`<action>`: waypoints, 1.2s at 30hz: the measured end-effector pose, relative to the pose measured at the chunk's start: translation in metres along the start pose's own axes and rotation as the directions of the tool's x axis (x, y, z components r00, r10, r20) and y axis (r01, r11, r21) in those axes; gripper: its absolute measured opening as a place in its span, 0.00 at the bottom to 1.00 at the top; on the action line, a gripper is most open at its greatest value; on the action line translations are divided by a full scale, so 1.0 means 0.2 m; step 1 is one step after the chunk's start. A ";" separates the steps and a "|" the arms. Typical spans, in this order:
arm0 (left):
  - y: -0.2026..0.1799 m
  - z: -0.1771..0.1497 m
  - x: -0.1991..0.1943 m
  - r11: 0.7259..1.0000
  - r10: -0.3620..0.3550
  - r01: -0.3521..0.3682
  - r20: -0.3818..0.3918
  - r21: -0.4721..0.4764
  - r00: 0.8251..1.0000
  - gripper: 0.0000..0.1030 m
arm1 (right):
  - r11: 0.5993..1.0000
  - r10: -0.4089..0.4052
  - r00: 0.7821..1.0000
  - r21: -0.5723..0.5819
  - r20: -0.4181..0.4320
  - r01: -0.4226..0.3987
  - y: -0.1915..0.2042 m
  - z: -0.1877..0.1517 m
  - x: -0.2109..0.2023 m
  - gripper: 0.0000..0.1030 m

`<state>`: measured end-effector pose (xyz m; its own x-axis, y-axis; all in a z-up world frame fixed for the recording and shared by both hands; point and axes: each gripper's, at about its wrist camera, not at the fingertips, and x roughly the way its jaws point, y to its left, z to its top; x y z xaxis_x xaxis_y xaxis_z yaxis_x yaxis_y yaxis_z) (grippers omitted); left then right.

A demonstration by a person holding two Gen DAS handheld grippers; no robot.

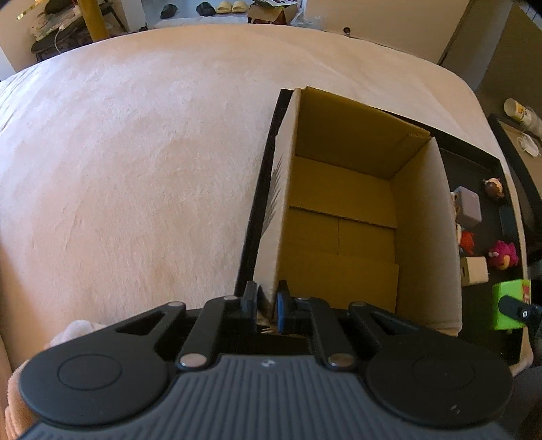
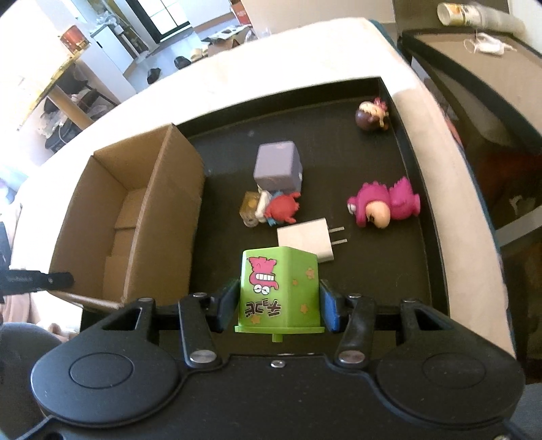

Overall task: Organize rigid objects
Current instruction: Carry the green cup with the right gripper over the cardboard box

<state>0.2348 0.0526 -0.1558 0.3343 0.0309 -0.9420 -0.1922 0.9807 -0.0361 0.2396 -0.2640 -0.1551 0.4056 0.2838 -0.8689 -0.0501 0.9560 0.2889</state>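
An open, empty cardboard box (image 1: 342, 216) stands at the left end of a black tray (image 2: 338, 98). My left gripper (image 1: 267, 291) is shut on the box's near left wall, one pad on each side of the cardboard. My right gripper (image 2: 279, 294) is shut on a green cube toy (image 2: 279, 287) with a pink cartoon face, held above the tray's near edge. On the tray lie a white charger plug (image 2: 308, 242), a red toy (image 2: 283, 206), a grey-purple cube (image 2: 277, 166), a pink dinosaur figure (image 2: 386, 203) and a brown-haired figurine (image 2: 371, 115).
The tray rests on a wide surface covered by a pale pink blanket (image 1: 135, 152), which stretches to the left of the box. A dark side table (image 2: 474, 67) with a stack of paper cups (image 2: 474, 13) stands beyond the right edge. Room clutter lies far behind.
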 end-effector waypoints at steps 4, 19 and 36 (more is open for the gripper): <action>-0.01 -0.02 -0.02 1.000 -0.013 0.013 0.012 0.024 1.000 0.10 | 1.000 0.001 1.000 -0.024 0.025 -0.001 0.06 0.03 -0.05 0.48; -0.01 -0.03 0.01 0.997 -0.072 0.073 -0.027 0.028 0.997 0.10 | 0.995 0.011 0.997 -0.096 0.081 -0.004 0.30 0.04 -0.16 0.49; -0.01 -0.02 0.03 0.998 -0.055 0.056 -0.043 0.020 0.998 0.10 | 0.987 0.034 0.993 -0.162 0.110 -0.016 0.49 0.08 -0.16 0.49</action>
<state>0.2336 0.0494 -0.1625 0.3039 -0.0314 -0.9522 -0.1543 0.9846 -0.0818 0.2361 -0.1800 -0.0934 0.5020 0.3061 -0.8089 -0.2039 0.9508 0.2333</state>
